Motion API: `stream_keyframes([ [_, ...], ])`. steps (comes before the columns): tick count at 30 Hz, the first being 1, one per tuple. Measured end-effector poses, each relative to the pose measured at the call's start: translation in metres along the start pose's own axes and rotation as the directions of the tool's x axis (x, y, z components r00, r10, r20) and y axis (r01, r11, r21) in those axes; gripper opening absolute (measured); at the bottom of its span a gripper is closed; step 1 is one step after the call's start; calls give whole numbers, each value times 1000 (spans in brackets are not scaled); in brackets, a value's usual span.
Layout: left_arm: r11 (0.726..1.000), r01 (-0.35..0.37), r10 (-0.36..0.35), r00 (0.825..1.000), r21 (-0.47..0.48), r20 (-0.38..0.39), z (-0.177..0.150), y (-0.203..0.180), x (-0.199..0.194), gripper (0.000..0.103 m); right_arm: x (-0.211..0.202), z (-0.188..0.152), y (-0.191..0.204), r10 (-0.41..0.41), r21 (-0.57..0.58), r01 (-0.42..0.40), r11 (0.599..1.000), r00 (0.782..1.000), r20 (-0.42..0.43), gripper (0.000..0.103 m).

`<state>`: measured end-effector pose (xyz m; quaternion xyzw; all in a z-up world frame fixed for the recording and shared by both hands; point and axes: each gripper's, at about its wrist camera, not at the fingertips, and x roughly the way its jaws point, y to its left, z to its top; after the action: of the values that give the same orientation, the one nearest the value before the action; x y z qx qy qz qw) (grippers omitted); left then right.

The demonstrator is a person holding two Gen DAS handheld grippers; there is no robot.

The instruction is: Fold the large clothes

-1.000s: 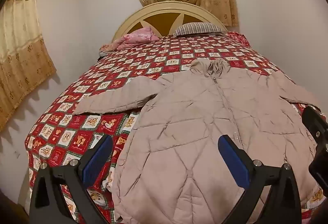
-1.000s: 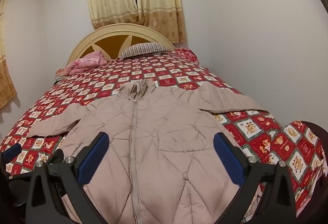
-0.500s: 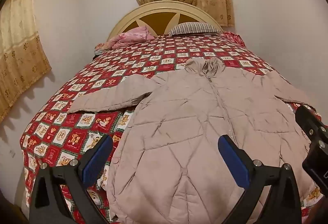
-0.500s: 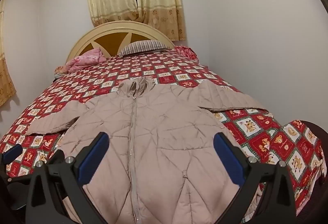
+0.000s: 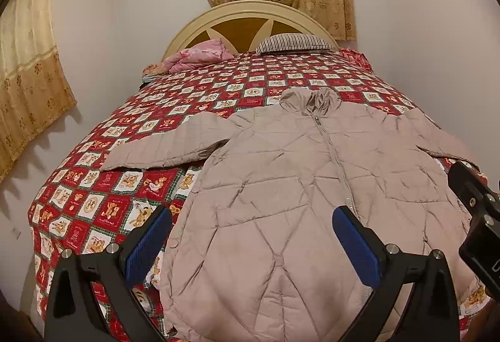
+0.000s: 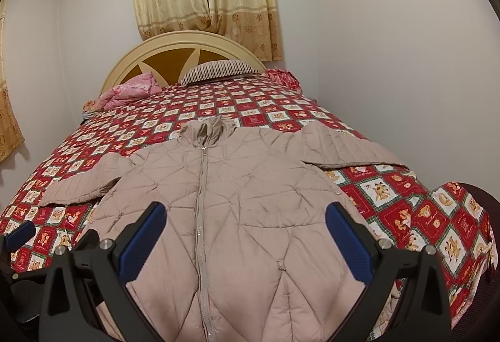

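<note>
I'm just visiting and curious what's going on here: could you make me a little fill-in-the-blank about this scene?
1. The beige quilted jacket lies spread flat on the ___.
2. Its front zipper is ___ up to the collar.
3. The left gripper and the right gripper both have their jaws ___.
4. The striped pillow leans against the ___.

Missing words: bed; closed; open; headboard
</note>
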<state>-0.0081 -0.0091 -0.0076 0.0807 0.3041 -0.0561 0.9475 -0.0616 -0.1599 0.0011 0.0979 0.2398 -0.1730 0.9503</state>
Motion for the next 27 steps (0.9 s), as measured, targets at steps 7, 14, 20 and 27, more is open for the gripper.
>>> stream_keyframes([
  [7,1000,12,-12,1000,-6,-9,0,2,1,102,1,-1,0,-1,1,1,1000,1000,-2,103],
  [14,1000,14,-14,1000,-5,-10,-1,2,1,102,0,-1,0,-2,1,2,1000,1000,1,103],
  [20,1000,20,-20,1000,-6,-9,-2,3,1,102,1,-2,-1,-2,1,2,1000,1000,-3,103],
  [27,1000,21,-21,1000,-8,-11,-2,2,0,102,0,-2,-1,-3,3,3,1000,1000,-4,103],
])
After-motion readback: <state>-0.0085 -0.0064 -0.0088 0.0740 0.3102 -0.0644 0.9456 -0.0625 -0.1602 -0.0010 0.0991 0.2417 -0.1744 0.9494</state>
